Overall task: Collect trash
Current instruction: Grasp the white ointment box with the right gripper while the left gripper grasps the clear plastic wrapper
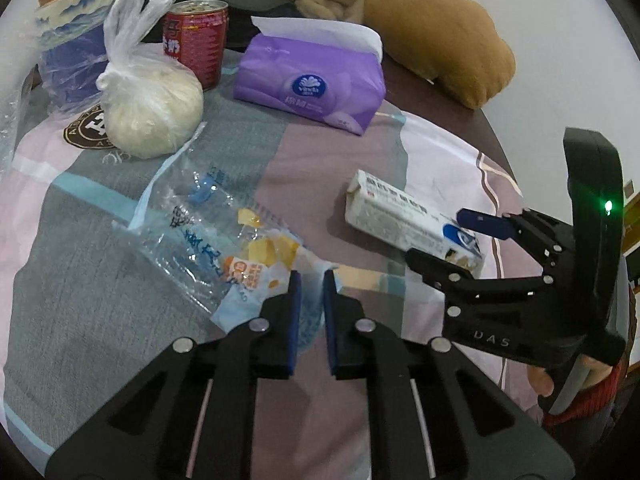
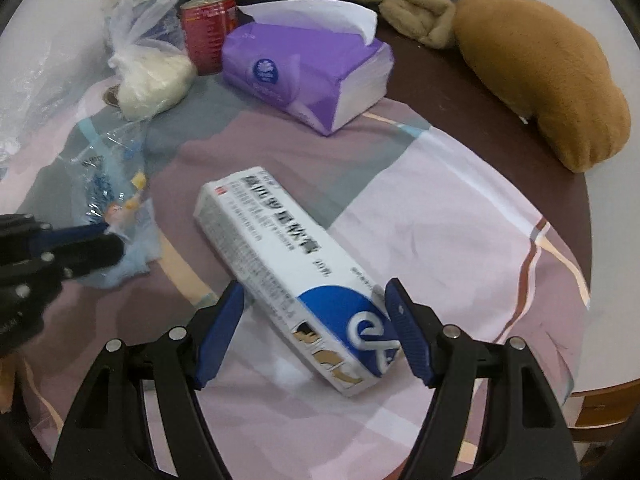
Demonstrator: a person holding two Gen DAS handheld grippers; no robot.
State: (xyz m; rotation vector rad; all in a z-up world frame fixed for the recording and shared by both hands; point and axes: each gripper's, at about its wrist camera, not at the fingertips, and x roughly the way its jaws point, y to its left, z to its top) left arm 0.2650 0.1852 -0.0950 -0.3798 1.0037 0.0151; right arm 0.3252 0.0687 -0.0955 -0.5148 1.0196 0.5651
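Should the right gripper [image 2: 312,332] close off-centre, the white-and-blue carton [image 2: 288,276] lying skewed on the table's patchwork cloth [image 2: 460,200] may pivot out; its fingers are spread wide astride the carton's near end, while the left gripper [image 1: 308,304], fingers nearly together, nips the crumpled snack wrapper [image 1: 256,260]
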